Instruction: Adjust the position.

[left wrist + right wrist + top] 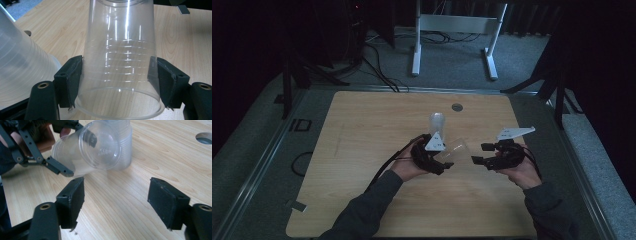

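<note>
L gripper sits near centre of the wooden table, w/ its jaws clamped on a clear plastic cup. In the left gripper view both black pads press the cup's side walls close to the rim, 1 pad each side. Cup is held tipped over on its side, base pointing right toward the R gripper; in the right gripper view the round base faces the camera and the L gripper's jaws hold the cup just above the tabletop.

Stack of clear cups stands upright on the table just beyond the held cup, toward the far side. In the left gripper view the stack rises at left beside the gripper. In the right gripper view it stands right behind the held cup.

R gripper is to the right of the cup, apart from it, jaws wide w/ only bare table between them. A round hole sits in the table further back.
</note>
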